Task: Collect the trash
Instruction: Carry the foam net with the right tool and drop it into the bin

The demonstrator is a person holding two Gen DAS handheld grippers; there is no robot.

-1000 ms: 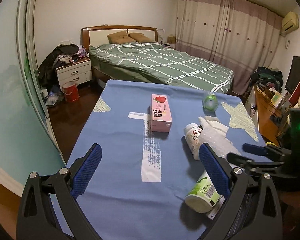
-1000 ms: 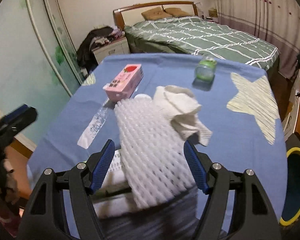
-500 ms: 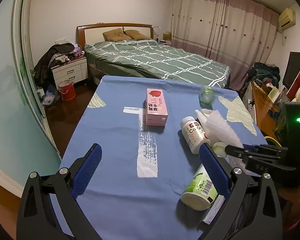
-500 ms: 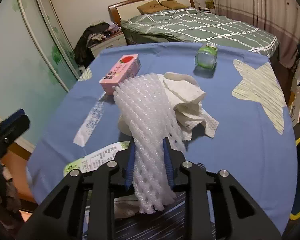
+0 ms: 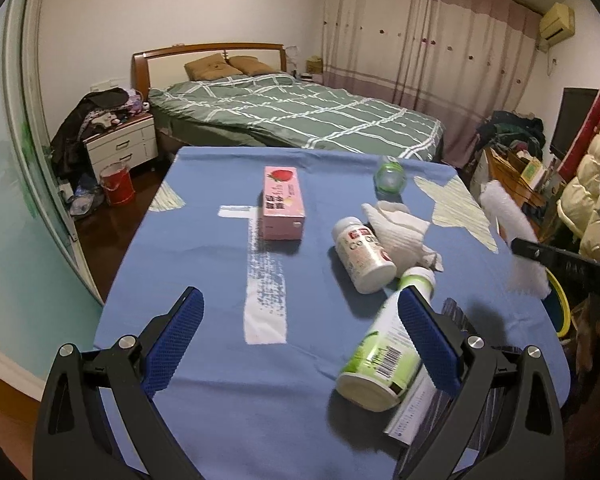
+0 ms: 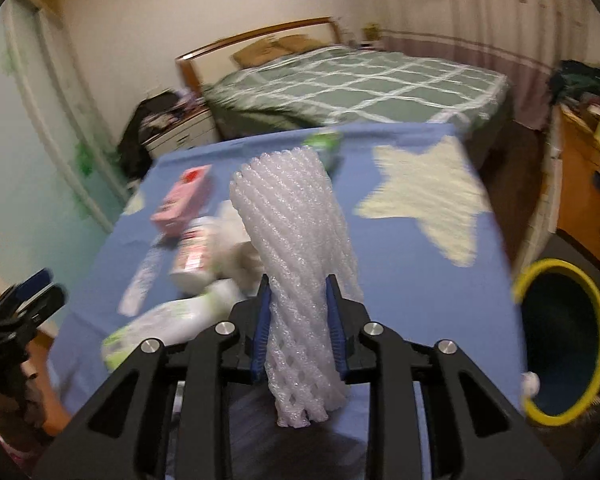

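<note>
Now lifted off the tabletop (image 5: 204, 264), the foam net (image 6: 300, 264) sits pinched in the right gripper (image 6: 298, 330), bound for the bin (image 6: 562, 344); left gripper (image 5: 300, 344) gapes empty.

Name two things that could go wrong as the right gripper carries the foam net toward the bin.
1. The right gripper pinches the soft foam net low down, so the tall free end may flop or slip out.
2. The yellow-rimmed bin sits off the table's edge; releasing early would likely drop the net on the blue cloth or floor.
</note>
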